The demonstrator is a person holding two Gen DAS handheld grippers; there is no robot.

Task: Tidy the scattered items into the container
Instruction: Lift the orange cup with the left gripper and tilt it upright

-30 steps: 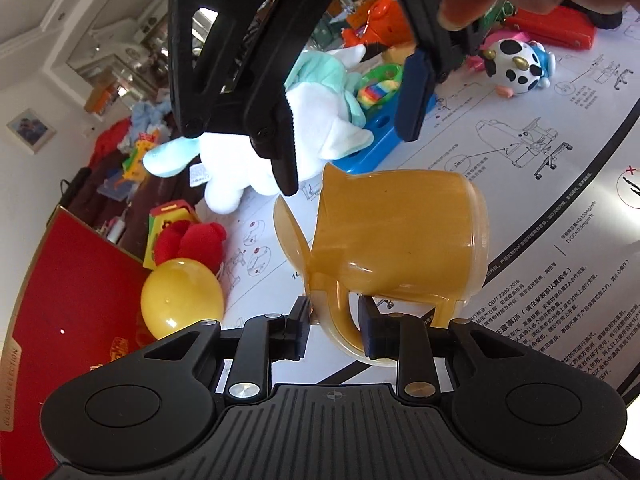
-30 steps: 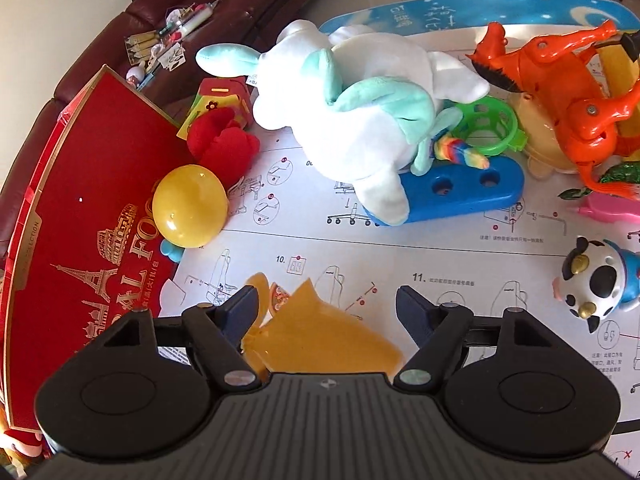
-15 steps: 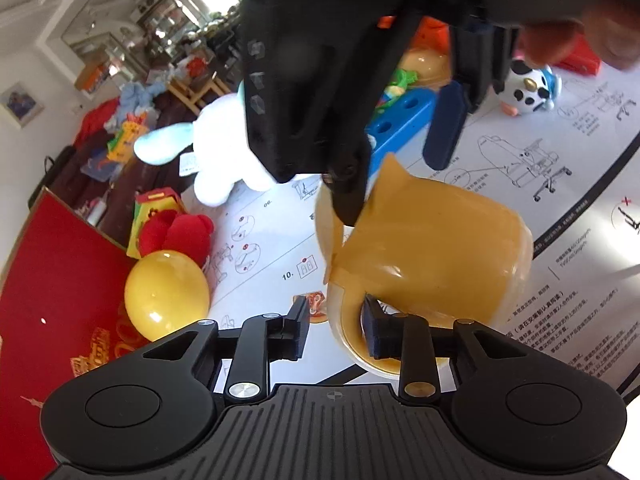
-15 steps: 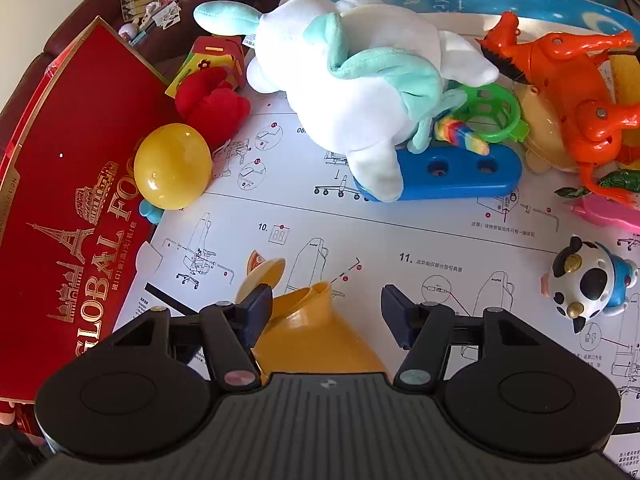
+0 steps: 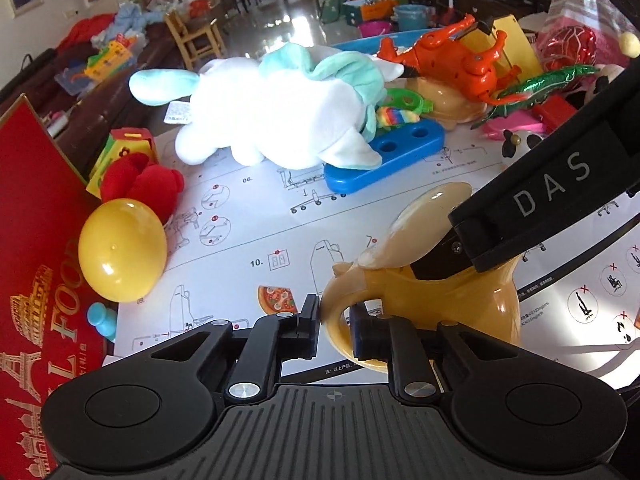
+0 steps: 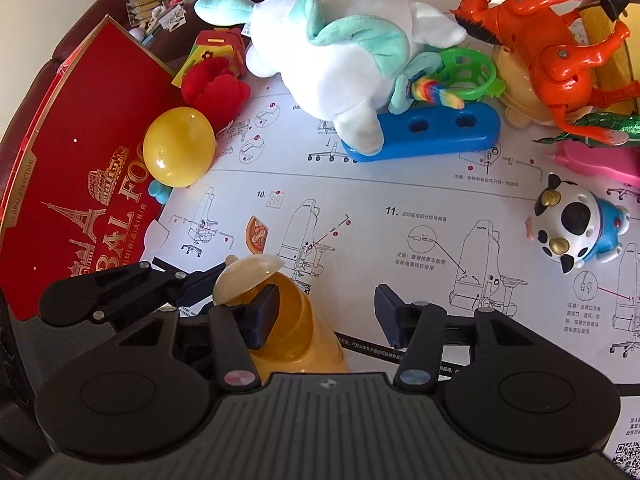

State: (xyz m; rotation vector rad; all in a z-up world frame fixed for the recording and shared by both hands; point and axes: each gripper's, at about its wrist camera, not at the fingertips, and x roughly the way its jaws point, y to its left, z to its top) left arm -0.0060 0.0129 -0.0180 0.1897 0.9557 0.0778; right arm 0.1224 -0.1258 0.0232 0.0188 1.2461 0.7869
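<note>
Ahead and left of both grippers lies the flat, glossy red box (image 6: pixel 76 168). Beyond their fingers sprawls a fluffy white plush (image 6: pixel 344 64). The left gripper (image 5: pixel 335 322), jaws just closing, pinches the looped handle of the smooth amber plastic jug (image 5: pixel 452 300). The right gripper (image 6: pixel 326 318), narrowing, straddles its rim, one finger inside.

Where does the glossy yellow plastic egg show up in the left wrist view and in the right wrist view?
Left wrist view: the yellow plastic egg sits at the left, below the red plush toy.
Right wrist view: the egg is left of centre, upper half, again just below the red plush.
Shared landmark: the red printed box, at the egg's left side in both pictures.
</note>
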